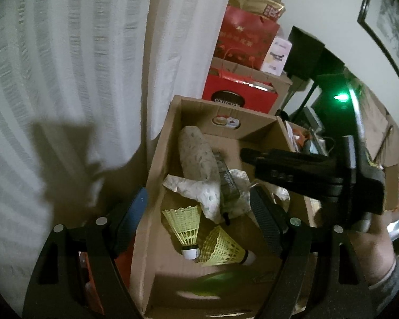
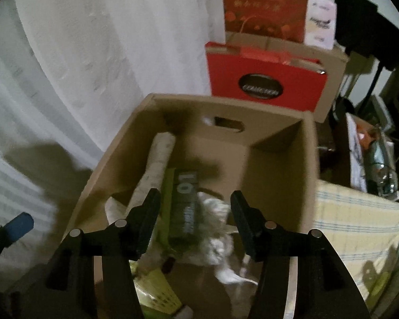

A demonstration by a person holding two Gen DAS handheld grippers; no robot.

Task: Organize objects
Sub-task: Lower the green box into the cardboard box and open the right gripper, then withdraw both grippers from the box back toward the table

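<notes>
An open cardboard box [image 1: 157, 164] holds a rolled patterned cloth [image 1: 196, 154], crumpled white paper [image 1: 204, 194], a dark strap [image 1: 227, 180] and two yellow shuttlecocks [image 1: 186, 223]. My left gripper [image 1: 199, 212] is open and empty, its fingers astride the box's left wall. My right gripper [image 1: 279, 164] reaches over the box from the right. In the right wrist view the right gripper [image 2: 194, 220] is open and empty above the box [image 2: 279, 175], over a grey-green packet [image 2: 183, 207] and the paper [image 2: 215, 228].
White curtains [image 1: 66, 79] hang left of the box. Red gift bags [image 1: 242, 45] and a brown carton [image 2: 329, 79] are stacked behind it. A yellow checked cloth [image 2: 359, 226] lies to the right, with dark clutter [image 2: 372, 159] beyond.
</notes>
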